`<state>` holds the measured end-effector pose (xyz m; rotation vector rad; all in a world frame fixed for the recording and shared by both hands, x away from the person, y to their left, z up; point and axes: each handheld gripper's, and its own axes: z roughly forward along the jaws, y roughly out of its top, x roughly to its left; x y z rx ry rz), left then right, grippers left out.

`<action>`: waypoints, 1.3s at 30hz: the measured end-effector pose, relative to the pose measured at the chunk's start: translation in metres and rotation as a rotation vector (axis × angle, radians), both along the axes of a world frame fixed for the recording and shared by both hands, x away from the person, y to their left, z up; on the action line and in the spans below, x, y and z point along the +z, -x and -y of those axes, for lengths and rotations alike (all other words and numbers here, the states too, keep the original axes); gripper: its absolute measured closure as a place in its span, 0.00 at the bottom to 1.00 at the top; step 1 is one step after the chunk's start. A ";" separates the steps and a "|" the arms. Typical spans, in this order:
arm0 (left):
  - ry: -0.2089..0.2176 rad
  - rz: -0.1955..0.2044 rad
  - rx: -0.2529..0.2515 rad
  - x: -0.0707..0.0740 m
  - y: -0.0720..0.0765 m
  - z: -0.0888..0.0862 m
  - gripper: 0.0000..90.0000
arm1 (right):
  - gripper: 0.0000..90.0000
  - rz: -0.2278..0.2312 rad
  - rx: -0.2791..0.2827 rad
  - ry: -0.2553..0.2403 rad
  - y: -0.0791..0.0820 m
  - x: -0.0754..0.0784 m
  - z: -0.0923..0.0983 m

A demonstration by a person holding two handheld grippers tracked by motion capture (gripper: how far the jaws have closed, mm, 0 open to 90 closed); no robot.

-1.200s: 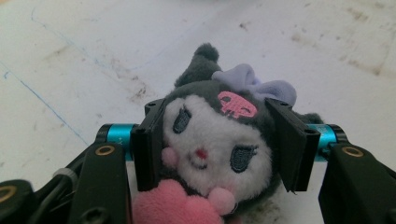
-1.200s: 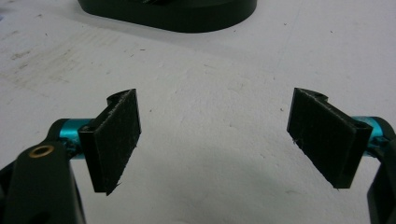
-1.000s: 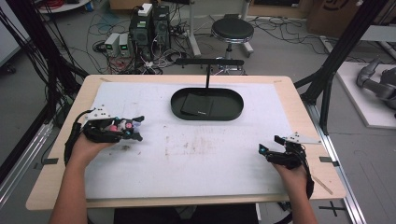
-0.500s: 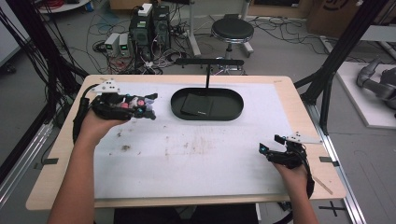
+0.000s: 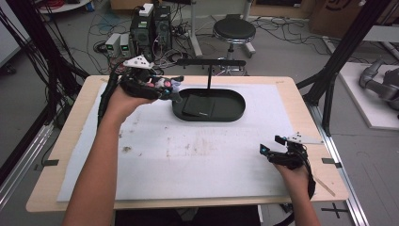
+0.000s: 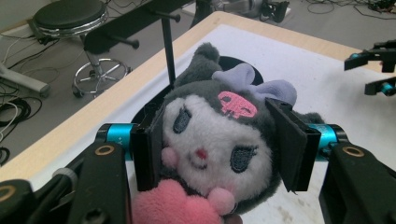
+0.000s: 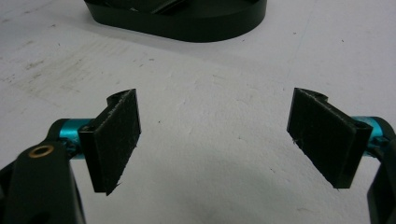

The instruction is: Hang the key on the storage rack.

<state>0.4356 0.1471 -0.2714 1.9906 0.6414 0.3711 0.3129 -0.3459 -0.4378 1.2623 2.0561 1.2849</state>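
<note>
A small plush toy [image 6: 215,135] with a white face, dark grey hood, lilac bow and pink skull mark sits between the jaws of my left gripper [image 6: 219,144], which is shut on its head. In the high view that gripper [image 5: 171,90] hovers in the air at the left end of the black oval tray [image 5: 235,113], the plush toy [image 5: 167,87] at its tip. My right gripper [image 7: 215,140] rests low over the white mat with its jaws wide open and nothing between them; it sits near the table's right front edge [image 5: 277,151].
A thin black post with a crossbar [image 5: 209,70] rises from the tray's far side. A dark flat square [image 5: 200,106] lies inside the tray. The white mat [image 5: 188,155] covers the wooden table. Stool, computers and cables stand on the floor beyond.
My left gripper has risen from the mat and travelled right and away, carrying the plush toy up to the tray's left end. The right gripper has kept still.
</note>
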 end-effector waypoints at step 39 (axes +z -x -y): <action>-0.029 -0.010 0.172 0.017 -0.091 0.012 0.47 | 0.20 0.001 -0.028 -0.035 0.005 -0.001 0.015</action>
